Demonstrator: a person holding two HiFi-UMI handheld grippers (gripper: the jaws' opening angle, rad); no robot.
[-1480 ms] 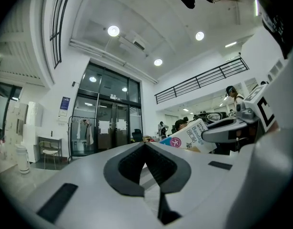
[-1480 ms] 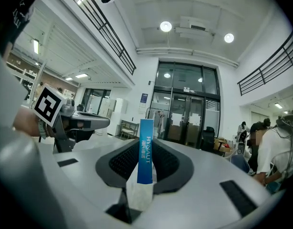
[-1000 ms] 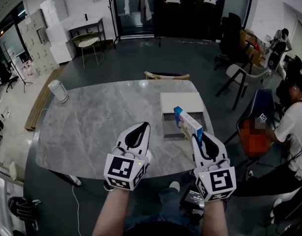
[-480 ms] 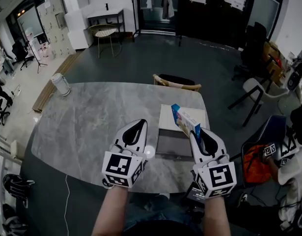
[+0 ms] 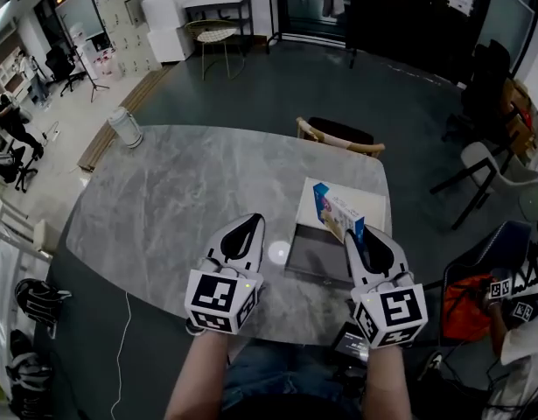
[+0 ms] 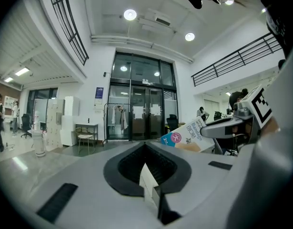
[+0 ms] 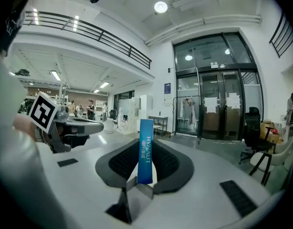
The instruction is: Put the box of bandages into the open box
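Currently: box of bandages [image 5: 337,213] held aloft over the open box [image 5: 317,256], not yet lowered in.

Head view: the right gripper [image 5: 354,236] pinches the box of bandages by its near end. The box tilts up and away above the right side of the open box on the marble table [image 5: 181,199]; judged a carry posture that keeps the long body clear of the walls before lowering. The left gripper [image 5: 248,224] hovers idle to the left of the open box. Left gripper view: jaws pressed together, nothing between them. Right gripper view: jaws clamped on the narrow blue edge of the box of bandages, which stands upright between them. Against one second earlier: grip unchanged, load still over the open box's right side, left gripper at the same station; only the head camera has swung.
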